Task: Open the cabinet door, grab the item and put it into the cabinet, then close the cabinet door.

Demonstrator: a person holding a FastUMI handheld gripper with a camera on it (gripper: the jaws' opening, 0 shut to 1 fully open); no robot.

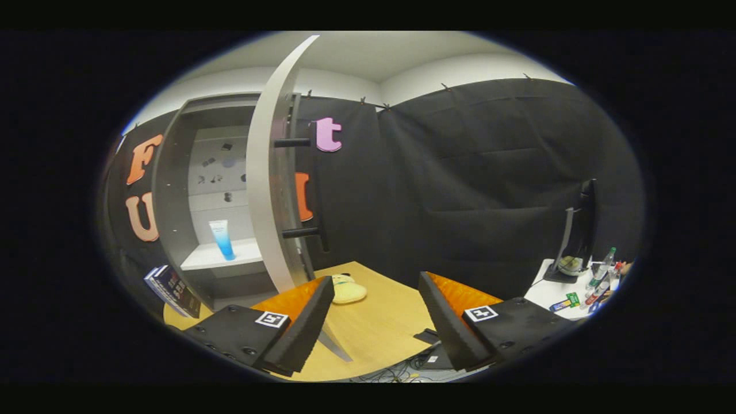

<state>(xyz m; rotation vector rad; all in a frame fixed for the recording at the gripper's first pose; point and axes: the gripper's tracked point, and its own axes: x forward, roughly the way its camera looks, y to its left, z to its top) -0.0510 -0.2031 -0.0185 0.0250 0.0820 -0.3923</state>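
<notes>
The grey cabinet [172,190] stands open on the wooden table, beyond my left finger. Its door [264,190] swings out edge-on toward me, and the black bar handle [319,190] shows on its right face. A blue-and-white tube [221,240] stands upright on the white shelf [213,259] inside the cabinet. My gripper [376,293] is open, with nothing between its fingers. It sits to the right of the door's lower edge, and the left fingertip [322,293] is close to that edge.
A pale yellow plush toy [347,289] lies on the wooden table [379,328] just ahead of the fingers. A book [172,290] leans at the cabinet's left. A white side table [552,290] at the right holds a monitor [583,230] and bottles [601,270]. Cables lie below the table edge.
</notes>
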